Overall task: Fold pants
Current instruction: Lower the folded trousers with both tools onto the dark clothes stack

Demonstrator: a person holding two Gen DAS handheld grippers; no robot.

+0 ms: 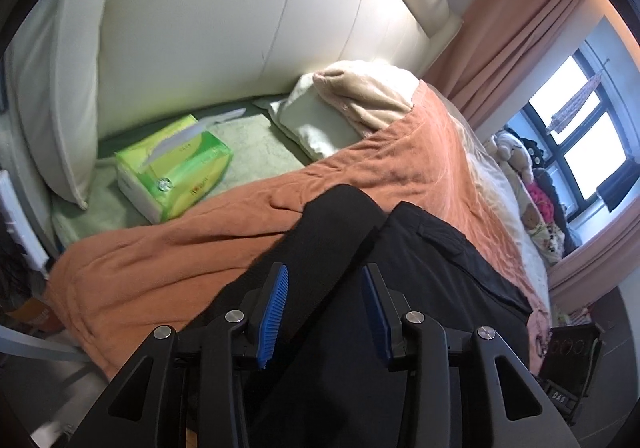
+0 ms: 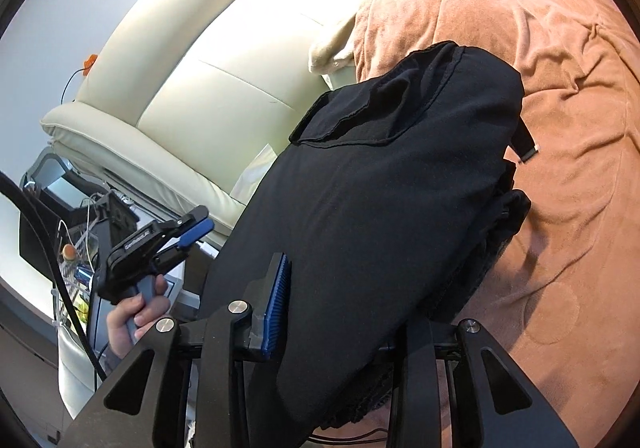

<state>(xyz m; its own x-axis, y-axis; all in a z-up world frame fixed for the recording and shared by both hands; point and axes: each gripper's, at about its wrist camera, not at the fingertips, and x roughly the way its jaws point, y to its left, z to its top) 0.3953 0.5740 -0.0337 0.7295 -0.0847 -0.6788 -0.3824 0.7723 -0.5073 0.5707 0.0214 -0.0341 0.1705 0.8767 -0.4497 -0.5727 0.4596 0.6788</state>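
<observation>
1. Black fabric pants [image 2: 380, 200], bunched lengthwise on the orange fleece blanket [image 2: 560, 128], long axis running away from both grippers toward the cream headboard [image 2: 192, 96].
2. Right gripper [image 2: 348, 312]: nearer; cloth between its fingers, grip uncertain, far finger hidden.
3. Left gripper [image 1: 324, 312]: jaws spread, over the pants, apparently clamping nothing.

Pants [image 1: 400, 248]: plain black, no pattern. Blanket [image 1: 160, 260]: orange-salmon, faint circle motifs showing in right wrist view. Headboard [image 1: 224, 20]: cream. Tissue pack [image 1: 174, 168]: lime green and yellow with white sheet. Sheet [image 1: 256, 140]: pale green. Pillow [image 1: 316, 128]: white; throw [image 1: 368, 96] beige. Curtain [image 1: 516, 32]: dusty pink. Left gripper [image 1: 325, 312]: black frame, 2 blue pads [image 1: 274, 312]. Right gripper [image 2: 344, 308]: black, blue pad.
</observation>
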